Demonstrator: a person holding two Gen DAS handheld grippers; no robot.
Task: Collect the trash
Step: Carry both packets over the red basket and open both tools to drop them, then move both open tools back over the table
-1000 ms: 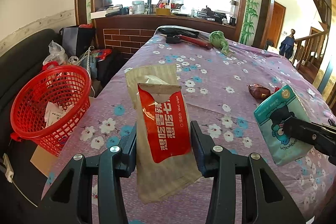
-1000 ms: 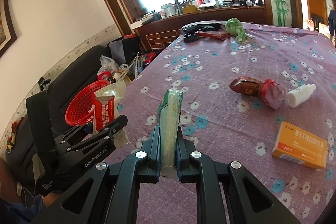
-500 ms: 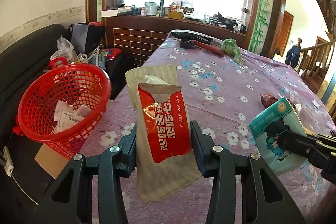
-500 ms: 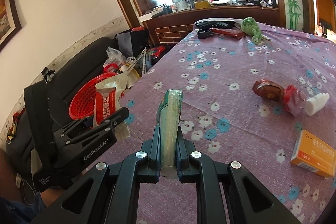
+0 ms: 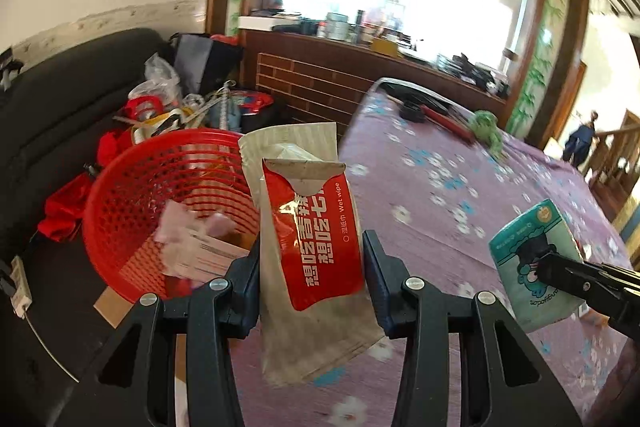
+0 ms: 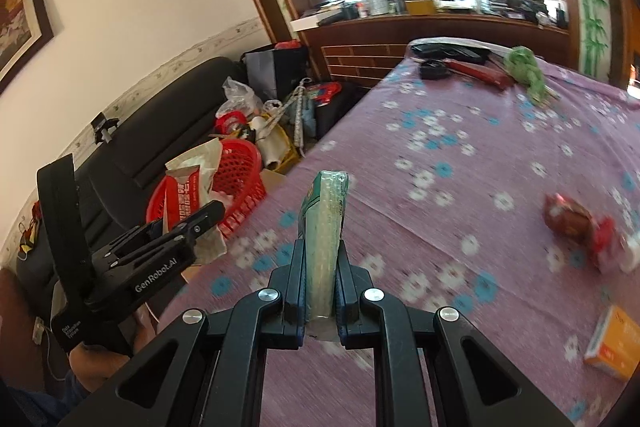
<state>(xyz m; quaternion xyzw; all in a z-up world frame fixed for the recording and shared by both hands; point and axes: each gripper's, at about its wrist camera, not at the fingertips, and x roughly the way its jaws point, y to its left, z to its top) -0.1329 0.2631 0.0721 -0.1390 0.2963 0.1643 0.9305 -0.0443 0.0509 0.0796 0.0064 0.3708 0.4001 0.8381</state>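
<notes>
two packets carried toward the basket

the left gripper (image 5: 312, 267) clamped an upright wet-wipe packet (image 5: 316, 239); the red basket (image 5: 160, 203) lay at its ten o'clock, nearer this hand. the right gripper (image 6: 319, 287), nearly closed, pinched a thin green tissue pack (image 6: 322, 239) above the table (image 6: 460, 155).

Left gripper (image 5: 311, 279): matte black plastic, two angular fingers with triangular cut-outs, one silver round-head screw per link, dark blue pads on the jaws. Right gripper (image 6: 318, 281): same build, same four silver screws. Seen from the right wrist, the left unit carried white "GenRobot.AI" lettering, a small white label, and a black strap.
</notes>
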